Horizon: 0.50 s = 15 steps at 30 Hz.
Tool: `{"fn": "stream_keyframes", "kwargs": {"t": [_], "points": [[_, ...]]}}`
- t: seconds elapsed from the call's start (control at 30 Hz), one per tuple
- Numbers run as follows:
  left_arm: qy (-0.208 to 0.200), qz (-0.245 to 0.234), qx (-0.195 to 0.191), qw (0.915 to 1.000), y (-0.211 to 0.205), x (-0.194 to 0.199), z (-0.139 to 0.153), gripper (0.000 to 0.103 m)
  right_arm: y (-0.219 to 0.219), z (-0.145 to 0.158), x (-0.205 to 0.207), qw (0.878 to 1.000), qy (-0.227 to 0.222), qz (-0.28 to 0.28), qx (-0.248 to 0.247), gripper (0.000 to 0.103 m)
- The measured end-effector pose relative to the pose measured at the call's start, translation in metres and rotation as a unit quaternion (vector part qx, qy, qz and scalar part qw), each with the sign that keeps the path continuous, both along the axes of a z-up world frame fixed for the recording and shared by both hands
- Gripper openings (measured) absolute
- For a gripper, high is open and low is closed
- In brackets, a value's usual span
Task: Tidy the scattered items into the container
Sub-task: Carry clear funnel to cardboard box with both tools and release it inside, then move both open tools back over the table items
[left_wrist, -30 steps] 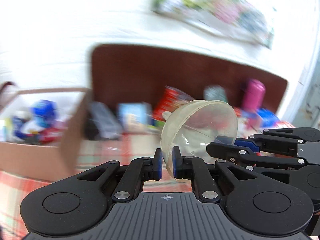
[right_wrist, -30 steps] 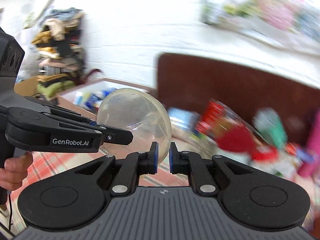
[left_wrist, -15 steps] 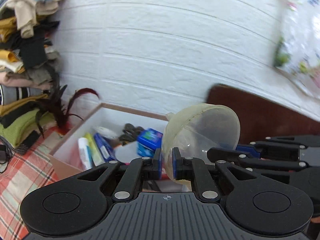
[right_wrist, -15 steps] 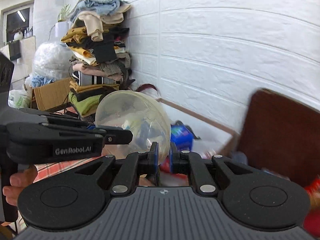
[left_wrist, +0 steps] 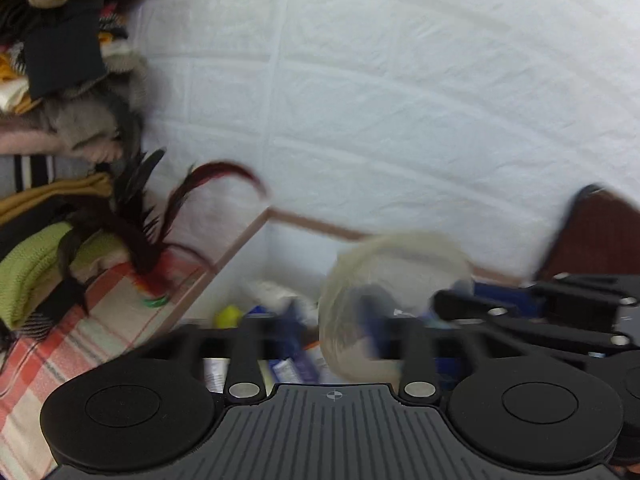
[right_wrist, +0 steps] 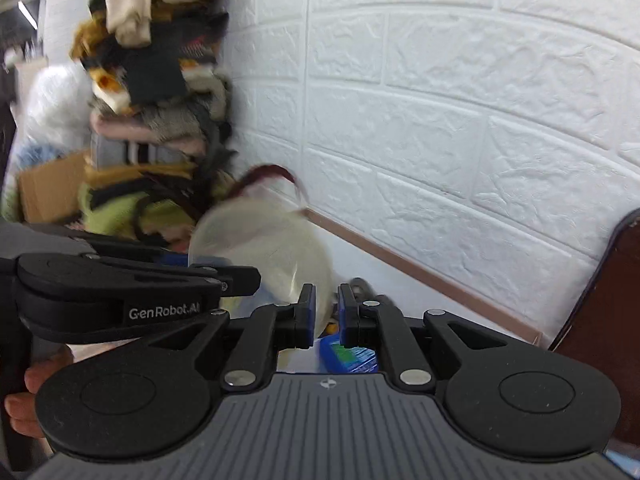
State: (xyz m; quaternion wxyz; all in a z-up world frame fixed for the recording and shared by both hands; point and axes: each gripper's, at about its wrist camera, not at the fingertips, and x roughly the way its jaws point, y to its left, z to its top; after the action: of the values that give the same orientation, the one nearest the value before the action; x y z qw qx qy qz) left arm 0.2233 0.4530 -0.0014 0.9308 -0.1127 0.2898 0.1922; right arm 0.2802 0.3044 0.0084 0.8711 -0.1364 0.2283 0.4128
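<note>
A clear plastic bowl (left_wrist: 400, 276) hangs blurred over the open cardboard box (left_wrist: 240, 240). My left gripper (left_wrist: 332, 320) has its jaws opening wide; the bowl's rim stands between them with neither pad touching it. In the right wrist view the same bowl (right_wrist: 260, 248) has its rim between the pads of my right gripper (right_wrist: 326, 312), whose jaws are opening with a gap showing on both sides. The box (right_wrist: 400, 268) holds blue packets, tubes and a yellow item. The two grippers stand side by side, almost touching.
A tall pile of folded clothes (right_wrist: 152, 80) and dark red feathers (left_wrist: 152, 232) stand left of the box. A white brick wall (left_wrist: 400, 100) is right behind it. A dark brown board (right_wrist: 608, 300) leans at the right. Plaid cloth (left_wrist: 48, 360) covers the table. A hand (right_wrist: 24, 392) holds the left gripper.
Both grippers have swung left with the bowl, from the scattered items to above the box. The left jaws have sprung wide apart, the right jaws have parted slightly, and the bowl has gone blurred.
</note>
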Motion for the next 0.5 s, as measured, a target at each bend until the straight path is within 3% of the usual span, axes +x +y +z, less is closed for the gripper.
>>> {"fn": "stream_keyframes", "kwargs": {"t": [0.03,0.07,0.1,0.37,0.43,0.5], "points": [[0.015,0.017,0.008,0.9997,0.004,0.003,-0.009,0.089,0.006,-0.008,0.003,1.000,-0.010,-0.006,-0.017,0.022],[0.017,0.014,0.006,0.9997,0.007,0.000,-0.015,0.088,0.003,-0.013,0.004,1.000,-0.006,-0.008,-0.019,0.036],[0.015,0.006,-0.002,0.9999,0.010,-0.004,-0.020,0.088,0.001,-0.018,0.005,1.000,-0.002,-0.009,-0.020,0.043],[0.016,0.010,-0.025,0.9995,0.011,-0.033,-0.021,0.089,-0.028,-0.022,-0.001,0.999,0.032,-0.022,0.000,0.043],[0.016,0.009,-0.036,0.9992,0.005,-0.040,-0.015,0.090,-0.035,-0.016,-0.007,0.999,0.040,-0.023,0.008,0.047],[0.015,0.002,-0.040,0.9991,-0.007,-0.051,-0.007,0.093,-0.045,-0.008,-0.018,0.998,0.046,-0.029,0.025,0.062]]}}
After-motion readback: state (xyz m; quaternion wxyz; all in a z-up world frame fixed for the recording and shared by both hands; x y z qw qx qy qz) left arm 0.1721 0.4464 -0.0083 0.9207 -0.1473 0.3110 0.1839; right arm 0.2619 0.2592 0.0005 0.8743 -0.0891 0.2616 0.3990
